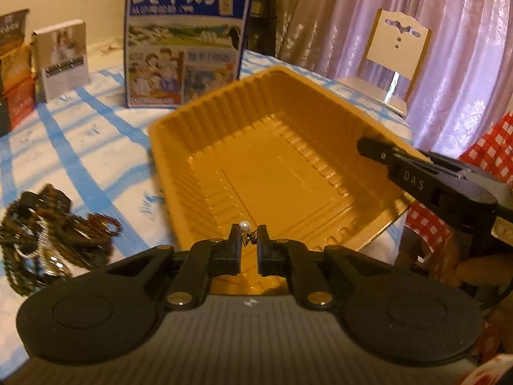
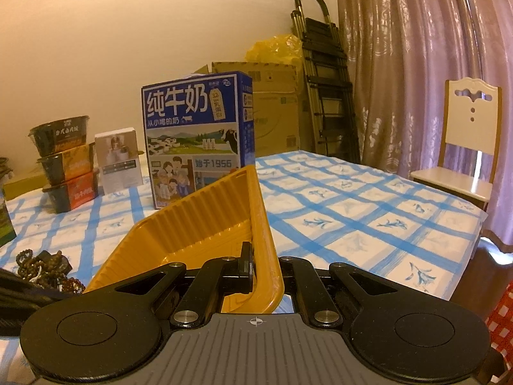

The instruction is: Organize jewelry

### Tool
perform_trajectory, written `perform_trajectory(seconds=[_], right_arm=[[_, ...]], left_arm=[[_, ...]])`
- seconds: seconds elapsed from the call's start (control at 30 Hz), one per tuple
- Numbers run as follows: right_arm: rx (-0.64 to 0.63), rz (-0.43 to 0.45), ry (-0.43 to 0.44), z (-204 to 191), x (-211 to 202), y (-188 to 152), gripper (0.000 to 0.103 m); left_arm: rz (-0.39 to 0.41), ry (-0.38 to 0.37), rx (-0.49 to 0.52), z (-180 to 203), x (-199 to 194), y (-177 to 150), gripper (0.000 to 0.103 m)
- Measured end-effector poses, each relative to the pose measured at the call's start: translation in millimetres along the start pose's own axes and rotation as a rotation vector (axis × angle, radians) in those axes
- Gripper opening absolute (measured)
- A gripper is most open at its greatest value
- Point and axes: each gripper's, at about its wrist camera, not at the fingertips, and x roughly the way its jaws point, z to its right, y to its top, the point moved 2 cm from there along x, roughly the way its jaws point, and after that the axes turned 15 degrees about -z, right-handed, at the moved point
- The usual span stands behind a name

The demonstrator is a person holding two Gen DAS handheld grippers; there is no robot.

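Ahead of the left hand-held gripper (image 1: 249, 250) the yellow tray (image 1: 179, 147) lies open above; the right hand-held gripper (image 1: 378, 150) blocks its right rim. Left, a bead pile (image 1: 54, 234) obstructs; beyond, the milk carton (image 1: 184, 38) stands on the counter (image 1: 80, 147)
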Motion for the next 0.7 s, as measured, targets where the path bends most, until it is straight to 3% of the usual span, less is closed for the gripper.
perform_trajectory(seconds=[0.07,0.17,0.2,0.43,0.7], right_arm=[[-0.004,0.001,-0.002,0,0,0,0.005],[-0.004,0.002,-0.002,0,-1,0,0.005],[-0.003,0.002,-0.003,0,-2,0,0.005],[0.01,0.001,-0.013,5,-6,-2,0.005],[0.028,0.001,-0.031,12,-7,-4,0.005]], left_arm=[[-0.01,-0.014,-0.01,3,3,-1,0.01],[0.007,-0.026,-0.009,6,-1,-2,0.033],[0.024,-0.02,-0.003,6,-4,-2,0.035],[0.068,-0.003,-0.044,-18,-31,-6,0.035],[0.043,0.158,-0.078,-76,-38,-11,0.035]])
